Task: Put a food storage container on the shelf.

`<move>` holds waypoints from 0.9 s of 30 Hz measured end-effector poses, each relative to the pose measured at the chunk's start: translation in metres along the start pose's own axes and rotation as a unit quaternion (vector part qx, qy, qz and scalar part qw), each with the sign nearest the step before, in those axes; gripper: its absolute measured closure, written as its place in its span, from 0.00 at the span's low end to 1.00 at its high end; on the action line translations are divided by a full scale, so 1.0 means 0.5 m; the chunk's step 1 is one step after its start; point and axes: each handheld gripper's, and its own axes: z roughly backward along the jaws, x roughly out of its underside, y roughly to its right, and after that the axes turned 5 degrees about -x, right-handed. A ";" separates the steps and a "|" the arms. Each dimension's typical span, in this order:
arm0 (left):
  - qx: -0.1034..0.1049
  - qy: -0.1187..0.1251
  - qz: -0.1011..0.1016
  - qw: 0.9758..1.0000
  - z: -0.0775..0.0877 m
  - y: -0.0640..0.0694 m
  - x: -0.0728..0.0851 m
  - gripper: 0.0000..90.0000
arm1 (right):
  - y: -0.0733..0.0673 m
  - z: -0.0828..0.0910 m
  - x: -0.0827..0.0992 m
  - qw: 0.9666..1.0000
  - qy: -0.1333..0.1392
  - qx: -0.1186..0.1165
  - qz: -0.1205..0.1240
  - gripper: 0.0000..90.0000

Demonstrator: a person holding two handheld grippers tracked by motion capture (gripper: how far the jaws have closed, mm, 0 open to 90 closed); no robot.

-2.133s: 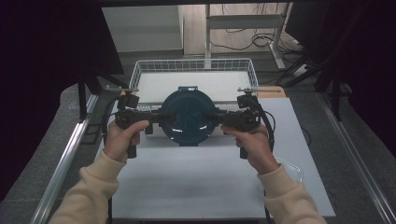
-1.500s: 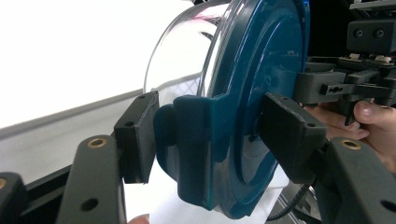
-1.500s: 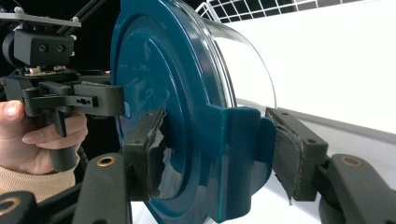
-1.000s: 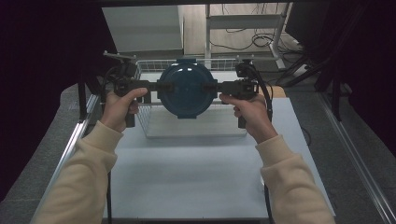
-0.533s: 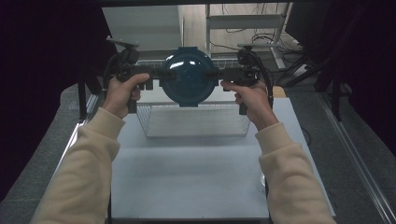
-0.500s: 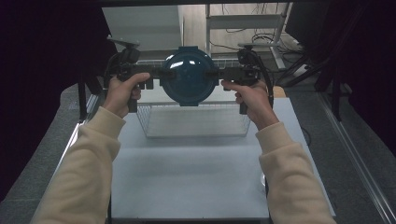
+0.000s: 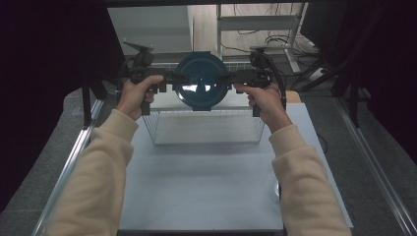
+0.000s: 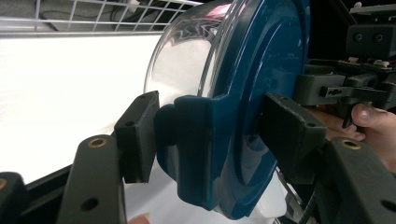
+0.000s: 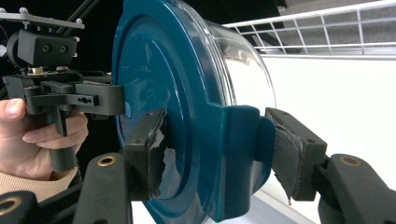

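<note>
Above wire basket [image 7: 206, 129] at far end of table [image 7: 206, 196]: clear container with teal lid [image 7: 201, 81] held in air, tipped on edge, lid facing person. Left gripper [image 7: 164, 81] clamped on one lid tab, right gripper [image 7: 231, 78] clamped on opposite tab. Looks like carry step, probably headed into basket. Next move calls for both hands lowering together, level, or tabs might slip

Glossy plastic, wire, matt bench

Teal lid [image 8: 261, 93] smooth plastic over clear glossy bowl [image 8: 187, 60]; white wire basket [image 7: 206, 129]; matt pale bench [image 7: 206, 187].
</note>
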 end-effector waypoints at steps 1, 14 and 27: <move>0.000 -0.002 0.002 1.000 -0.003 -0.004 -0.001 0.43 | 0.004 -0.003 0.000 1.000 -0.001 0.000 -0.003 0.45; -0.004 -0.008 0.041 0.999 -0.039 -0.042 -0.009 0.43 | 0.054 -0.033 -0.007 0.999 -0.010 0.001 -0.048 0.44; 0.009 0.003 0.111 0.994 -0.074 -0.087 -0.024 0.42 | 0.099 -0.059 -0.023 0.993 -0.005 -0.003 -0.116 0.41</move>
